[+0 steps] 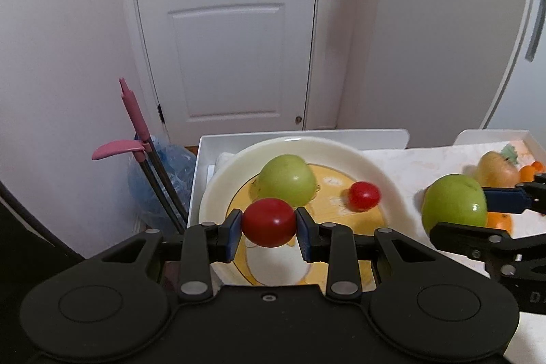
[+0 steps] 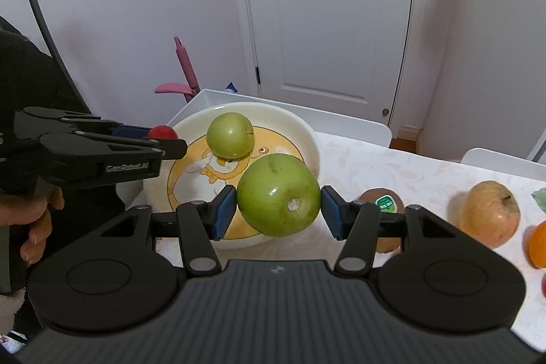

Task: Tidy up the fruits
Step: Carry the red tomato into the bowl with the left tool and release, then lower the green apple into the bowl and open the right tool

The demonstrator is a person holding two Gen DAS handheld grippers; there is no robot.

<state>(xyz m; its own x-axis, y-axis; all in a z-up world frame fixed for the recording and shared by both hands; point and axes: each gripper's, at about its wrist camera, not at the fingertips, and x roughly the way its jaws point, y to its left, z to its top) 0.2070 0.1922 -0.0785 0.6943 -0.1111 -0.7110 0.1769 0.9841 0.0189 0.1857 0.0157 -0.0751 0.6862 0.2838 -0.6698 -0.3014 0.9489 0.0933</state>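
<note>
Both grippers are mid-delivery to the plate (image 1: 218, 179), so the step in hand looks like placing. The left gripper (image 1: 269, 224) grips a red tomato (image 1: 269, 222) squarely between its fingers (image 1: 232, 236), above the plate's near side. The right gripper (image 2: 278, 210) clamps a green apple (image 2: 278, 195) between its blue pads, over the plate's near rim (a kiwi (image 2: 384, 205) sits behind one finger). The plate already holds a smaller apple (image 2: 229, 134) and a second tomato (image 1: 364, 196). Next, each should lower into a bare spot and let go gently.
</note>
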